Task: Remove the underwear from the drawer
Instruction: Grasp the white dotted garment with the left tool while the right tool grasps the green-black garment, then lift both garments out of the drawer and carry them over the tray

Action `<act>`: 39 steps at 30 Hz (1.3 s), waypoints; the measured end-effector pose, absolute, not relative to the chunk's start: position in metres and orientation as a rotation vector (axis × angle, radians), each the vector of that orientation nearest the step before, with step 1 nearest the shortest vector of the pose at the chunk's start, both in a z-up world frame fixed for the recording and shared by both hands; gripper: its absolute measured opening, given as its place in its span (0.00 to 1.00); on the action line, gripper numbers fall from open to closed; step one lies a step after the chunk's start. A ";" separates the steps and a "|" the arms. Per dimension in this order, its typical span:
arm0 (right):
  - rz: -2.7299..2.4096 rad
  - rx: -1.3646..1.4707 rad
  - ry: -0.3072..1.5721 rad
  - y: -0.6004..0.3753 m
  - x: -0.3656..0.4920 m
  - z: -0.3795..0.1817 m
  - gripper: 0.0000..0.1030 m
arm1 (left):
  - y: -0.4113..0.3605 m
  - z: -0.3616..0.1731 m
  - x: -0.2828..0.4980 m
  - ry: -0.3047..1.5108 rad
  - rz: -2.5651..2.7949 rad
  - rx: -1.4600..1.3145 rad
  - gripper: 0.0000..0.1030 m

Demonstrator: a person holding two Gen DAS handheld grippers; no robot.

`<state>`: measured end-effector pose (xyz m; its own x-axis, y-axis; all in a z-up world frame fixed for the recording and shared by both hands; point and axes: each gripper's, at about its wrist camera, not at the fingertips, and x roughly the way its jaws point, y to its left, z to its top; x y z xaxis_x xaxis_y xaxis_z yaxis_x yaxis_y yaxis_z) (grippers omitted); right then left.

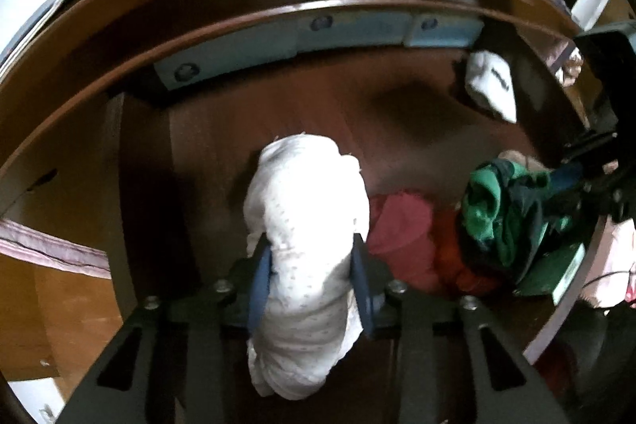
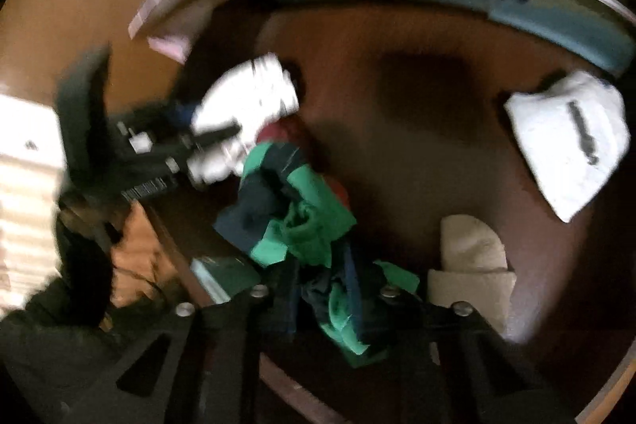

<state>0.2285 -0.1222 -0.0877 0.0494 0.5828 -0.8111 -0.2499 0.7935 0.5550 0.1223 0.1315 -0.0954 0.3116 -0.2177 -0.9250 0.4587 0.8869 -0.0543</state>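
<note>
**Left wrist view: two garments gripped, neither clear of the drawer yet**

Left wrist camera looks steeply down into an open wooden drawer (image 1: 302, 94). Left gripper (image 1: 312, 265) has its blue fingers (image 1: 260, 281) closed on a white dotted garment (image 1: 306, 209), a rolled bundle that bulges out above and below the pads. Bundle sits over the drawer floor, toward the near left side.

Right gripper (image 2: 330, 289) has its fingers clamped tight on a green and navy garment (image 2: 294, 221); cloth hangs crumpled out of the front of the grip. Right wrist view is badly smeared, so I cannot say for sure whether the cloth is already off the drawer floor. In the left view the same green bundle (image 1: 501, 213) shows at the right side of the drawer, still inside its walls.

Left in the drawer:
- red garment (image 1: 401, 225) lying between the two held pieces
- folded white item with a dark mark (image 1: 491, 82) in the far right corner
- beige folded piece (image 2: 473, 253) near the right gripper, seen only in the right view
- pale blue flat boxes (image 1: 318, 34) stood along the back wall

Progress, as I judge it: picking is done for two pieces, lifting out is not. Both still need raising over the drawer front and setting down outside. Red, white and beige items are untouched; whether they count as underwear I cannot tell.
</note>
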 end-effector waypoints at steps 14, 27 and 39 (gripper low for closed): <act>0.484 0.829 1.064 -0.169 0.224 -0.069 0.19 | 0.124 -0.039 0.094 0.968 -0.404 0.096 0.33; 0.382 0.847 0.866 -0.188 0.199 -0.008 0.19 | 0.121 0.000 0.072 0.827 -0.413 0.004 0.33; 0.435 0.836 0.781 -0.171 0.204 0.039 0.19 | 0.126 0.057 0.053 0.674 -0.416 -0.022 0.33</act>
